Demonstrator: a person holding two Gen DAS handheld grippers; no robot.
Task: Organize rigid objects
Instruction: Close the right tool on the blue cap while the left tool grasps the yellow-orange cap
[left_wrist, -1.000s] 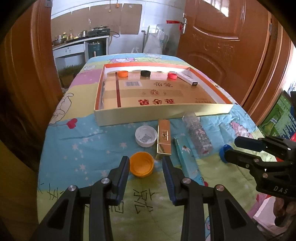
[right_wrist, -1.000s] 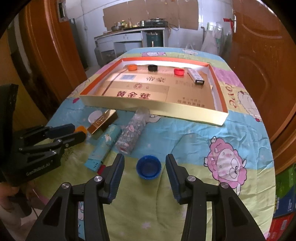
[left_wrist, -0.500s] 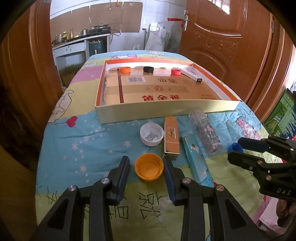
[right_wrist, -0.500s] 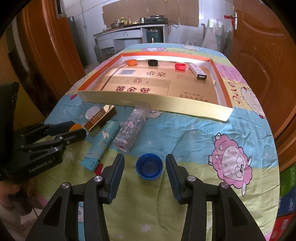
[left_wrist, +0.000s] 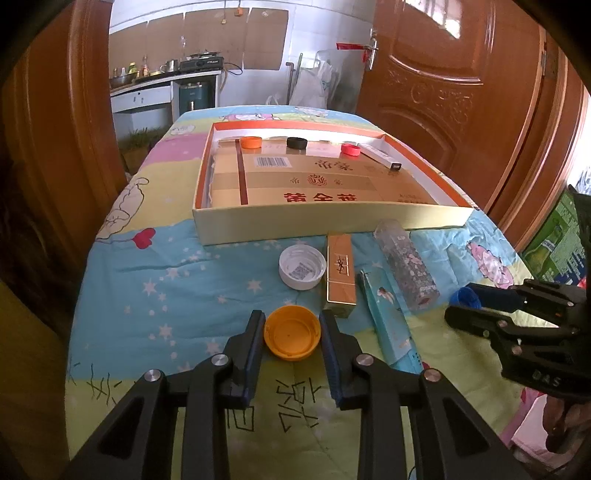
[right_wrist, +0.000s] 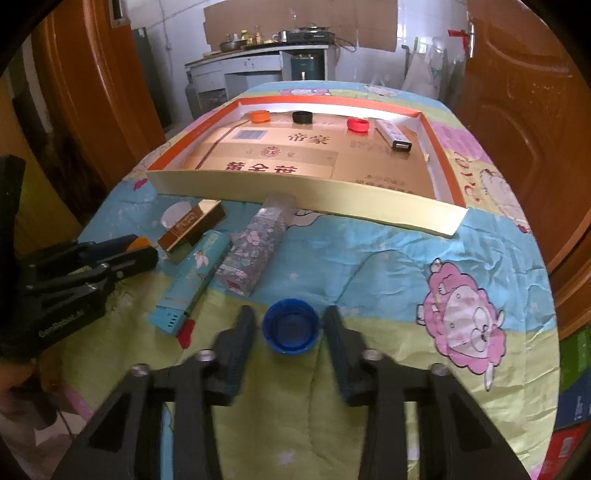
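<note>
Quilted cartoon bedding (left_wrist: 155, 295) is covering the counter, wrinkled and soft, with a kitchen doorway at the upper left of the frame. Left tongs (left_wrist: 292, 332) are closing in on the orange cap (left_wrist: 291, 332) at lower centre; pads look touching or nearly so, grip not yet confirmed. Right tongs (right_wrist: 290, 326) have also been closing, straddling the blue cap (right_wrist: 290, 325) at lower centre, a small gap showing on each side, so released for now. Cardboard tray (right_wrist: 306, 192) is sitting toward the top of the frame, already holding three small caps and a slim box.

Risks, as judged: caps are shallow and round, so pads closing off-centre may be squirting them sideways; soft cloth may be bunching under the tips; gold box (left_wrist: 341, 275) is lying just beside the orange cap and could be getting nudged.
</note>
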